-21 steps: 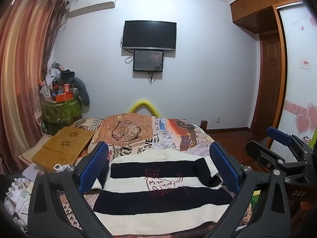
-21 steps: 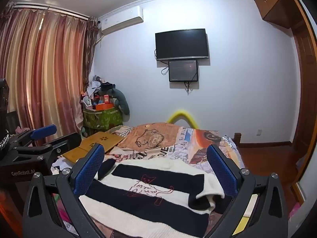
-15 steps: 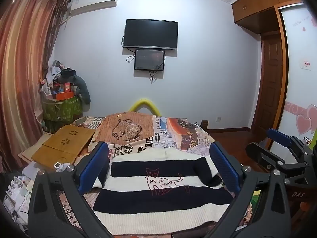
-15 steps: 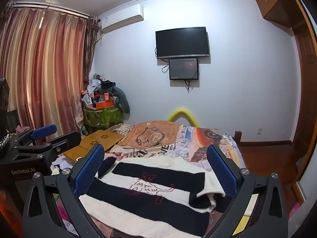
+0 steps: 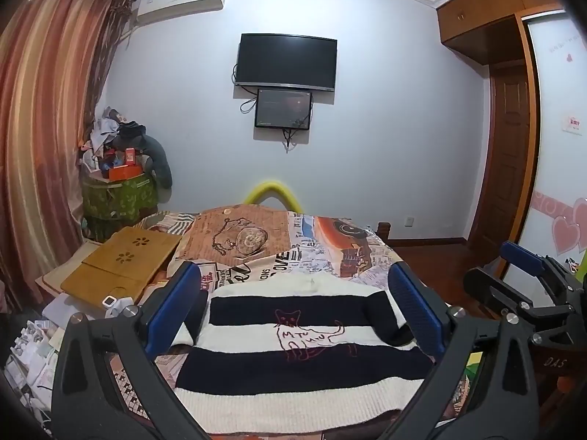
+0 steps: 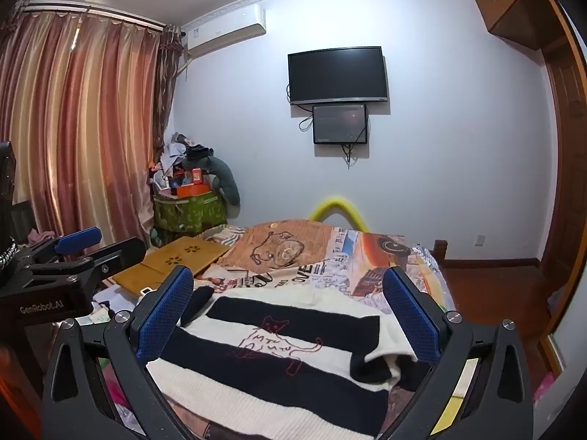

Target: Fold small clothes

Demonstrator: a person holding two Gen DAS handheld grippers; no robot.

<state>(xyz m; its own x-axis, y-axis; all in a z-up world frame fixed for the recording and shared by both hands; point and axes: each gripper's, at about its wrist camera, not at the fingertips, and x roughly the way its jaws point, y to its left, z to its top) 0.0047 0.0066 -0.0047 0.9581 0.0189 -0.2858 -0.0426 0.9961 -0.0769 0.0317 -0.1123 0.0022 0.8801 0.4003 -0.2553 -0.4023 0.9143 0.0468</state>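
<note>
The striped sweater [image 5: 293,344] lies flat at the bed's [image 5: 330,253] near edge. The left gripper [image 5: 293,311] and right gripper [image 6: 290,315] hover above it, jaws apart, holding nothing. A green bin [image 5: 117,198] beside the bed is heaped with clutter.

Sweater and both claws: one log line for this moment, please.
sweater: flat on bed, cat side up, sleeves tucked in | left claw: open, above it, empty | right claw: open, above it, empty

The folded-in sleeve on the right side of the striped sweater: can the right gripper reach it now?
Probably yes. The right gripper has its jaws open above the black-and-white striped knit sweater, and nothing lies between them and the folded sleeve.
</note>
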